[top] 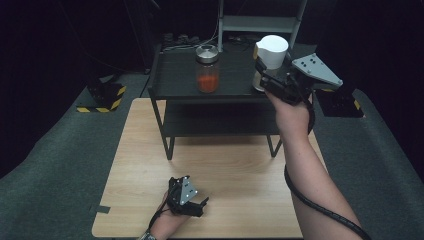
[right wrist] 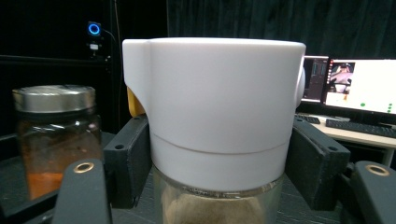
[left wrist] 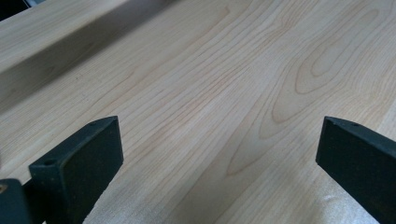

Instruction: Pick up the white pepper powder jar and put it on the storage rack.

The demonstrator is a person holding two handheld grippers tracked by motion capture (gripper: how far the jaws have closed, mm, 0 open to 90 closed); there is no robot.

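A glass jar with a tall white lid [top: 271, 50] is at the right end of the black shelf's top board [top: 175, 75]. My right gripper [top: 262, 75] is shut on it from the near side. In the right gripper view the jaws press both sides of the jar [right wrist: 219, 107] just under the lid, and tan powder shows inside the glass. Whether the jar stands on the board or hangs just above it I cannot tell. My left gripper [top: 200, 202] rests low on the wooden table [top: 225, 165], jaws wide apart over bare wood [left wrist: 210, 70].
A second jar with a metal lid and orange contents [top: 207, 70] stands on the same board, left of the held jar [right wrist: 53, 135]. The shelf has a lower board beneath. Monitors and a keyboard [right wrist: 355, 126] sit far behind on the right.
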